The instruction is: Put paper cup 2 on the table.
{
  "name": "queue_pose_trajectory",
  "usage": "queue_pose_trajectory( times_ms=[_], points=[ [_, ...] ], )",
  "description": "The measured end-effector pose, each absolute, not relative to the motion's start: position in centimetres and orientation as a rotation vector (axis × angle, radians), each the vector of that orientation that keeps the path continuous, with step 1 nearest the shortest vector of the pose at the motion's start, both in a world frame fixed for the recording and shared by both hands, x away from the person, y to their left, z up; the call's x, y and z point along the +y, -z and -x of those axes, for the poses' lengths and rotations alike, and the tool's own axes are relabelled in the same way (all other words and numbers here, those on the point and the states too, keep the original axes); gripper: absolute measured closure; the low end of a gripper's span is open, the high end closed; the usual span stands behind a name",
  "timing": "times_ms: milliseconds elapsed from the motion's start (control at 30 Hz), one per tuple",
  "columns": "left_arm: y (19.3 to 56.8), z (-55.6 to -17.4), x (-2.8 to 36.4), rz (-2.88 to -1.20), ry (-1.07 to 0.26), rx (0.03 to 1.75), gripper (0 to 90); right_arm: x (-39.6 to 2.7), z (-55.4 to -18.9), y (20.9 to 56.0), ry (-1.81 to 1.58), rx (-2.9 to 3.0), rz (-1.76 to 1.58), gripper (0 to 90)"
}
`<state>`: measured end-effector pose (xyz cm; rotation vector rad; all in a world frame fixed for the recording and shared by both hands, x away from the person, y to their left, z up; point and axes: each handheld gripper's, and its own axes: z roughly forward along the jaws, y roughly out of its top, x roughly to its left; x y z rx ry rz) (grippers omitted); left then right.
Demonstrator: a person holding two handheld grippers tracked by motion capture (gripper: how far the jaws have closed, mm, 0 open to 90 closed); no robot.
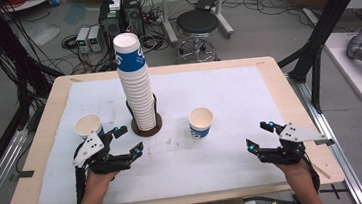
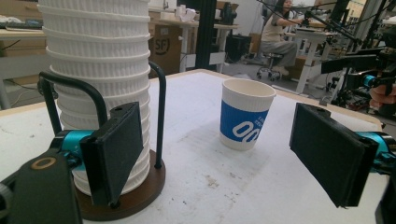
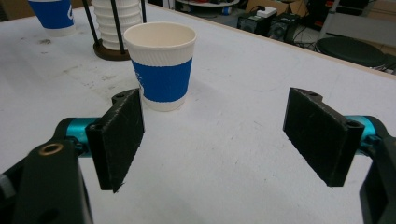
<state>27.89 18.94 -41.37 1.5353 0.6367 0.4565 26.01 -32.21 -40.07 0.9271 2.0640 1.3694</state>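
In the high view, the left gripper point(image 1: 128, 138) is resting on the white mat point(image 1: 235, 162) with its jaws standing wide and holding nothing, just beside the tall stack of cups point(image 1: 136, 86) in its holder point(image 1: 147, 129); a paper cup point(image 1: 89, 126) is standing behind it. The right gripper point(image 1: 260, 135) is also standing wide and empty, near the middle cup point(image 1: 201, 122). In the left gripper view, the stack point(image 2: 100, 70) is rising beyond the left jaw, and the middle cup point(image 2: 245, 114) is standing between the jaws, farther off. In the right gripper view, the middle cup point(image 3: 161, 65) is standing upright ahead of the open jaws, apart from them.
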Motion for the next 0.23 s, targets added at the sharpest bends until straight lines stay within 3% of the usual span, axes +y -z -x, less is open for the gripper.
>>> queue_pose_trajectory(
  times_ms=[233],
  points=[
    [41.43,-27.80,18.98,-1.537,-0.465,0.641,17.4,-32.22,-26.08,40.11,-1.369,2.063,-0.929,20.9]
  ],
)
